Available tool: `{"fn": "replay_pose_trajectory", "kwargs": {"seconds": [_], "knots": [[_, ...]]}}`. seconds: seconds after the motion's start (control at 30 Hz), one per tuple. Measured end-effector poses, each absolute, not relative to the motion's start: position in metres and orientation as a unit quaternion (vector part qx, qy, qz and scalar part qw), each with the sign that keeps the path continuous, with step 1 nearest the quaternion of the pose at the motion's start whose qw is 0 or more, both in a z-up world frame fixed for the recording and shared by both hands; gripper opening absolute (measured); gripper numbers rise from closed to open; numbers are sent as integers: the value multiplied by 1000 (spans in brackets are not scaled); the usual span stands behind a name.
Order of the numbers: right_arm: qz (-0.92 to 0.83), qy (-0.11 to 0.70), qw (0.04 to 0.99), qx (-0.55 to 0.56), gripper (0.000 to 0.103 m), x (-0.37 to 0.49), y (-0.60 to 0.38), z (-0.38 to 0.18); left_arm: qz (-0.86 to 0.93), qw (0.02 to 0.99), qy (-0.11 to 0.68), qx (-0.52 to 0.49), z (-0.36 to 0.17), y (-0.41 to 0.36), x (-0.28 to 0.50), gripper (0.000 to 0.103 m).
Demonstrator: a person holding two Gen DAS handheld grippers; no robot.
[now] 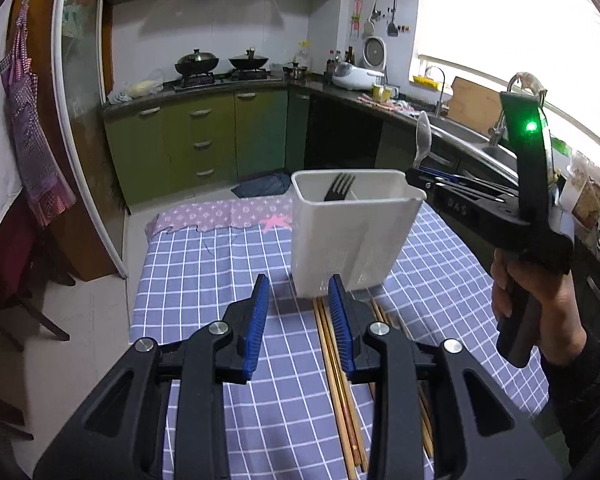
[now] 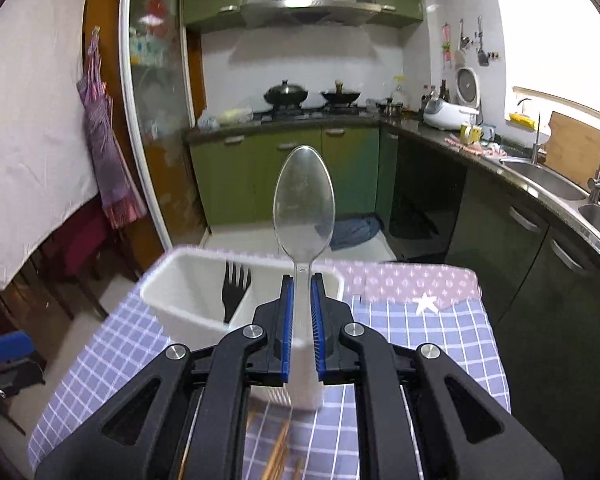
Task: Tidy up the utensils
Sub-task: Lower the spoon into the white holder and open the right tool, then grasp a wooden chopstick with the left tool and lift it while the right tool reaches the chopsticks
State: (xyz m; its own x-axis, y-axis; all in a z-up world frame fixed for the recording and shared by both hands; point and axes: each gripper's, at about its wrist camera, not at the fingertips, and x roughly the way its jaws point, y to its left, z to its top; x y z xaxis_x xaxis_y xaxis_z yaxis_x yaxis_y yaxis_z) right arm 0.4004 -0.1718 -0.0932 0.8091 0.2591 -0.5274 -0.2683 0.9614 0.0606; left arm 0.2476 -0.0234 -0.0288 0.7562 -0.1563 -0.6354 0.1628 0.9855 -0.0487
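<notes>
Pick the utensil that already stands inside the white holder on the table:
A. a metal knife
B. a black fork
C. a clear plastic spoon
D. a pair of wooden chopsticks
B: the black fork stands tines-up in the white holder, while the clear spoon is clamped in the right gripper and the chopsticks lie on the tablecloth.

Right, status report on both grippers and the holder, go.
Right gripper shut on clear spoon. Left gripper open, empty, over chopsticks. White holder upright, black fork inside. Nothing blocking.
</notes>
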Motion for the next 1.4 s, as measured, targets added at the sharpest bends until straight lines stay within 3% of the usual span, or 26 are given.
{"fn": "replay_pose_trajectory", "kwargs": {"seconds": [0.03,0.1,0.17,0.4,0.6,0.83,1.4], "knots": [[141,281,949,-12,13,398,-171,-96,-85,937,340,7,-29,-24,247,29],[142,279,950,-9,32,393,-173,-96,-82,935,344,13,-30,-27,245,30],[145,274,951,-8,37,386,-176,-91,-82,932,352,19,-33,-29,243,31],[155,278,948,21,40,340,-205,-69,-80,906,415,21,-54,-39,251,31],[163,385,908,15,41,318,-226,-105,-74,858,508,12,-97,-46,277,31],[159,437,885,10,41,316,-239,-144,-68,810,583,-3,-147,-53,314,31],[162,462,872,21,44,323,-254,-164,-58,790,610,20,-171,-67,349,27]]}}
